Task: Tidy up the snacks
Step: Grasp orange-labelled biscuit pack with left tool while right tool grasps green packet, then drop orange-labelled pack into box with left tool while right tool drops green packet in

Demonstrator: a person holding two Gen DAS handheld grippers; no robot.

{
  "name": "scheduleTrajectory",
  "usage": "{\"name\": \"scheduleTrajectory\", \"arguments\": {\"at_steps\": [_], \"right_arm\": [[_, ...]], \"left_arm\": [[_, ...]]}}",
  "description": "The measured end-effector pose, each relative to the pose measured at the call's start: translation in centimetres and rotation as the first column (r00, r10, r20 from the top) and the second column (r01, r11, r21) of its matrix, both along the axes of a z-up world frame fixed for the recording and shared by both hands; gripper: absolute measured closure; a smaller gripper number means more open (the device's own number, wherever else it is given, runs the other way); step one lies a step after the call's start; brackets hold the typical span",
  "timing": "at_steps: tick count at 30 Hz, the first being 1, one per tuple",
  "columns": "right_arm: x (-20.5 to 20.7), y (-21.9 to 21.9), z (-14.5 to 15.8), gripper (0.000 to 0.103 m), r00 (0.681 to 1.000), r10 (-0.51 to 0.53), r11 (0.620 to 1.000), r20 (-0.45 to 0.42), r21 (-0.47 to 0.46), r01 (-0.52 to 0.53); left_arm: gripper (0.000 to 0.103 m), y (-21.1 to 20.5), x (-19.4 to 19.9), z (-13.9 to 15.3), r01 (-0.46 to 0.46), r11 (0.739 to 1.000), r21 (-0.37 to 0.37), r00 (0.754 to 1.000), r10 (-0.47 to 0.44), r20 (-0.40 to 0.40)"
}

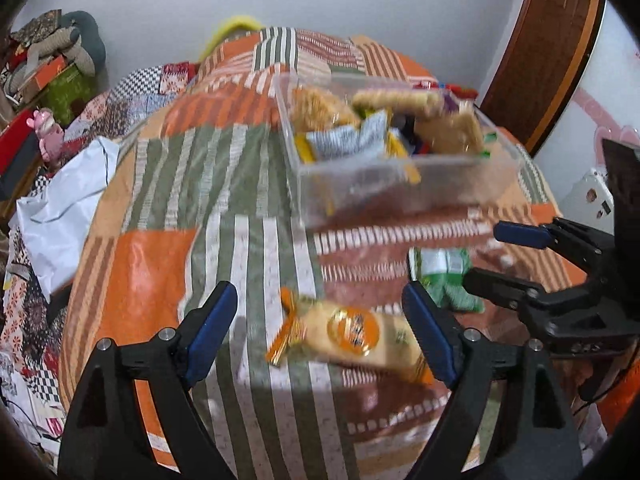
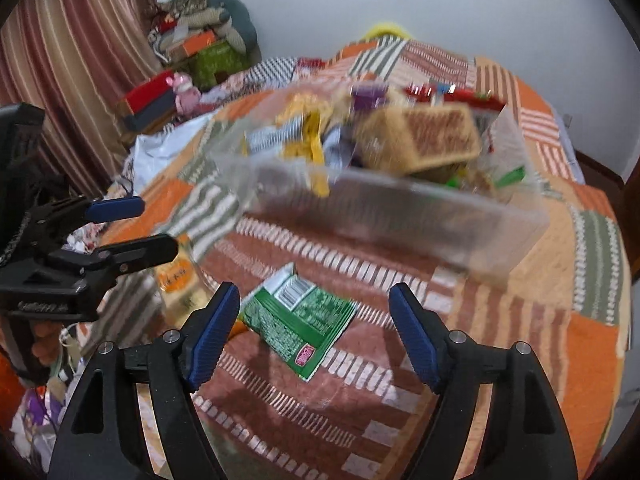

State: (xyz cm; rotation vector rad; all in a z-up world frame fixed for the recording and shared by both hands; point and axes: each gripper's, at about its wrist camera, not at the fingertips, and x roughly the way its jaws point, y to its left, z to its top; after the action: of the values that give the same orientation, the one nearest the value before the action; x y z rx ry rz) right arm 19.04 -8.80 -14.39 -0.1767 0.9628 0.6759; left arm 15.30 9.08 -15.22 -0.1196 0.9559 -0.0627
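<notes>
A clear plastic box (image 1: 400,188) (image 2: 400,216) full of mixed snack packets stands on the patchwork cloth, beyond both grippers. An orange-and-cream snack packet (image 1: 352,336) (image 2: 176,276) lies flat on the cloth. My left gripper (image 1: 318,300) (image 2: 156,226) hangs over it, open, its blue pads to either side and not pressing. A green packet (image 2: 296,320) (image 1: 444,280) lies just to the right of it. Above this one my right gripper (image 2: 314,294) (image 1: 486,254) stands open, with the packet below its left pad. The two grippers are close side by side.
The striped patchwork cloth (image 1: 224,184) covers a round table. A white plastic bag (image 1: 64,200) lies at its left edge. Beyond that are piled boxes, cushions and a pink toy (image 1: 50,132). A brown door (image 1: 552,52) is at the right, a striped curtain (image 2: 60,60) at the left.
</notes>
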Motion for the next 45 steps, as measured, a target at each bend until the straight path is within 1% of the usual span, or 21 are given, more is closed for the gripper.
{"name": "scheduleTrajectory", "arguments": {"at_steps": [7, 11, 13, 14, 15, 16, 18, 19, 21, 27, 31, 33, 35, 38, 39, 40, 41, 42, 43, 44, 45], "right_arm": [[0.2, 1.9, -2.1, 0.029, 0.998, 0.033, 0.999, -0.050, -0.030, -0.035], [-0.3, 2.2, -2.6, 0.027, 0.998, 0.046, 0.998, -0.037, -0.048, -0.048], [-0.3, 2.0, -2.4, 0.034, 0.998, 0.045, 0.998, -0.034, -0.043, -0.046], [-0.3, 1.8, -2.3, 0.040, 0.998, 0.047, 0.998, -0.034, -0.040, -0.048], [-0.3, 1.5, -2.2, 0.043, 0.998, 0.049, 0.998, -0.033, -0.036, -0.050], [-0.3, 1.2, -2.2, 0.045, 0.998, 0.051, 0.998, -0.035, -0.030, -0.052], [-0.4, 0.3, -2.0, 0.057, 0.998, 0.047, 0.999, -0.036, -0.021, -0.048], [-0.4, -0.2, -1.9, 0.057, 0.998, 0.045, 0.999, -0.041, -0.014, -0.046], [-0.5, -1.0, -1.8, 0.064, 0.999, 0.028, 1.000, -0.043, -0.003, -0.029], [-1.1, -2.7, -1.5, 0.070, 0.999, -0.012, 1.000, -0.043, 0.028, 0.013], [-1.4, -3.7, -1.2, 0.071, 0.999, -0.038, 0.998, -0.037, 0.044, 0.040], [-1.6, -4.1, -0.9, 0.071, 0.998, -0.053, 0.997, -0.034, 0.052, 0.055], [-1.7, -4.6, -0.7, 0.071, 0.997, -0.066, 0.996, -0.030, 0.060, 0.068], [-1.8, -5.5, -0.4, 0.071, 0.996, -0.088, 0.993, -0.028, 0.076, 0.090], [-1.8, -5.8, -0.3, 0.071, 0.995, -0.095, 0.992, -0.029, 0.082, 0.097], [-1.8, -6.0, -0.2, 0.071, 0.995, -0.099, 0.991, -0.030, 0.086, 0.102], [-1.9, -6.3, -0.1, 0.071, 0.994, -0.106, 0.990, -0.028, 0.091, 0.108], [-1.9, -6.5, 0.1, 0.071, 0.994, -0.108, 0.989, -0.026, 0.095, 0.110], [-2.0, -6.6, 0.3, 0.071, 0.994, -0.110, 0.989, -0.023, 0.100, 0.112], [-2.0, -6.8, 0.5, 0.071, 0.994, -0.112, 0.988, -0.017, 0.104, 0.114], [-2.0, -6.9, 0.7, 0.071, 0.993, -0.113, 0.988, -0.013, 0.108, 0.114]], "left_arm": [[0.018, 0.3, -0.5, -1.5, 0.004, 1.000, -0.031, 0.999, -0.005, -0.039], [0.018, 0.0, -0.5, -2.3, 0.014, 0.999, -0.044, 0.998, -0.017, -0.058], [0.018, -0.3, -0.5, -2.5, 0.020, 0.998, -0.054, 0.998, -0.023, -0.058], [0.017, -0.4, -0.5, -2.6, 0.023, 0.998, -0.058, 0.998, -0.027, -0.060], [0.017, -0.6, -0.4, -2.6, 0.028, 0.998, -0.062, 0.998, -0.032, -0.062], [0.017, -0.7, -0.3, -2.6, 0.032, 0.997, -0.065, 0.997, -0.037, -0.064], [0.016, -1.0, -0.1, -2.7, 0.038, 0.997, -0.063, 0.997, -0.042, -0.066], [0.014, -1.2, -0.1, -2.8, 0.039, 0.997, -0.062, 0.997, -0.043, -0.065], [0.012, -1.7, 0.1, -2.9, 0.039, 0.997, -0.067, 0.997, -0.044, -0.068], [0.010, -3.5, 0.9, -3.3, 0.039, 0.995, -0.088, 0.997, -0.045, -0.069], [0.009, -5.5, 1.1, -3.5, 0.079, 0.993, -0.090, 0.995, -0.085, -0.060], [0.008, -6.7, 1.4, -3.8, 0.097, 0.993, -0.071, 0.992, -0.102, -0.068], [0.007, -7.8, 1.7, -4.2, 0.101, 0.995, -0.026, 0.992, -0.103, -0.073], [0.007, -8.9, 2.0, -4.4, 0.111, 0.994, 0.012, 0.992, -0.110, -0.058], [0.009, -9.1, 2.0, -4.4, 0.116, 0.993, 0.015, 0.992, -0.115, -0.051], [0.018, -9.2, 1.9, -4.3, 0.121, 0.993, 0.017, 0.992, -0.120, -0.042], [0.031, -9.3, 1.9, -4.2, 0.126, 0.992, 0.018, 0.992, -0.125, -0.035], [0.037, -9.2, 1.8, -4.1, 0.133, 0.991, 0.023, 0.991, -0.132, -0.029], [0.052, -9.2, 1.7, -3.9, 0.139, 0.990, 0.026, 0.990, -0.138, -0.024], [0.068, -9.0, 1.6, -3.8, 0.144, 0.989, 0.026, 0.989, -0.143, -0.023], [0.068, -8.8, 1.6, -3.7, 0.148, 0.989, 0.028, 0.989, -0.147, -0.025]]}}
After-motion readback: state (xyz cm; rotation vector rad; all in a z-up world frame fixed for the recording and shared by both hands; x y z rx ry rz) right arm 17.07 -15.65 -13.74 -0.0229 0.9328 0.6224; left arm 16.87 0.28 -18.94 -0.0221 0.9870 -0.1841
